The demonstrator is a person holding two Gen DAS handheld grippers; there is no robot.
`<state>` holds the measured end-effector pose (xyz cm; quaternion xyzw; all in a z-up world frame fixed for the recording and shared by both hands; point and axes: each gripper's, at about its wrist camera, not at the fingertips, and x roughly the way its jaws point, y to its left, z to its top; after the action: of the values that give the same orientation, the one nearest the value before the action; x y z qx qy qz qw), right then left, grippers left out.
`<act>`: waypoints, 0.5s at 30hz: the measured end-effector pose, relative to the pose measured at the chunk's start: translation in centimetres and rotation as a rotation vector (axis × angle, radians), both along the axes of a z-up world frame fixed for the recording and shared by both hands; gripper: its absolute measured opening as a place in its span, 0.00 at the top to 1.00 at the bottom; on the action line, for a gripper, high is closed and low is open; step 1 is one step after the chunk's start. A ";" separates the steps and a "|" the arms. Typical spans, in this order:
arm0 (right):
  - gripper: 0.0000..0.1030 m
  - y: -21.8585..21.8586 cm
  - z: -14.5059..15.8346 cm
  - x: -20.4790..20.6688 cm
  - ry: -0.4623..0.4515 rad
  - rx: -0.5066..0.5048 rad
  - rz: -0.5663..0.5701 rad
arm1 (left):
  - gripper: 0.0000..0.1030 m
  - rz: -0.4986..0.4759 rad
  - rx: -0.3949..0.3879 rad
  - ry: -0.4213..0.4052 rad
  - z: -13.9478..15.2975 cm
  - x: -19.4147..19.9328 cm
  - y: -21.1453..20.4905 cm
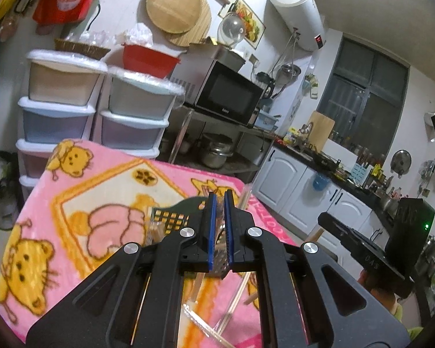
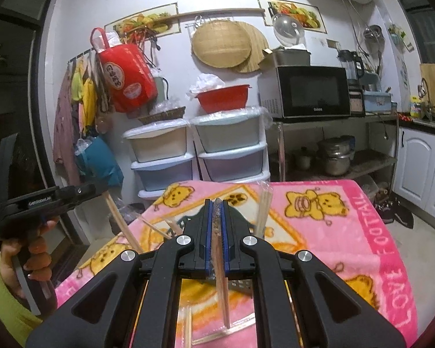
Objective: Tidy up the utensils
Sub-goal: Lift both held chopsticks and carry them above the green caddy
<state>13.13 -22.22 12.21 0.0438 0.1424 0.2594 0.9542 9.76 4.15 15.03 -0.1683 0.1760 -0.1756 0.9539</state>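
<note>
The right gripper (image 2: 216,226) has its jaws clamped on a wrapped pair of chopsticks (image 2: 221,284), lifted above the pink blanket (image 2: 348,232). The left gripper (image 1: 220,226) has its jaws nearly together on what looks like a perforated metal holder (image 1: 171,220). Judging by the loose chopsticks (image 2: 264,208) on the blanket, sorting is only partly done.

**Pink blanket surface, chopsticks and holder on it**

Surface is covered by a pink fleece blanket (image 2: 348,232) with yellow bear cartoons, an orange-bordered cream panel and lettering along the pink edge. On it: a dark perforated metal utensil holder (image 1: 174,217), partly hidden behind the gripper. Plastic-wrapped chopsticks (image 2: 188,327) lie flat at the near edge, more wrapped ones (image 2: 264,211) stand tilted further back. What is under the blanket can't be seen.
</note>
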 end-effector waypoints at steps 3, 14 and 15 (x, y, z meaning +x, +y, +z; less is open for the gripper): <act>0.94 0.3 0.6 -0.2 -0.019 0.004 0.002 | 0.97 0.000 0.004 -0.020 0.8 -0.1 -0.2; 0.94 0.5 3.1 -0.3 -0.083 0.018 0.003 | 0.97 0.012 0.047 -0.112 4.8 -0.3 -0.6; 0.94 0.6 3.3 -0.3 -0.087 0.019 0.004 | 0.97 0.015 0.050 -0.119 5.1 -0.3 -0.7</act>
<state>12.86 -21.64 15.52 0.0413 0.0982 0.2644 0.9585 9.48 3.50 20.12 -0.1348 0.1222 -0.1737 0.9678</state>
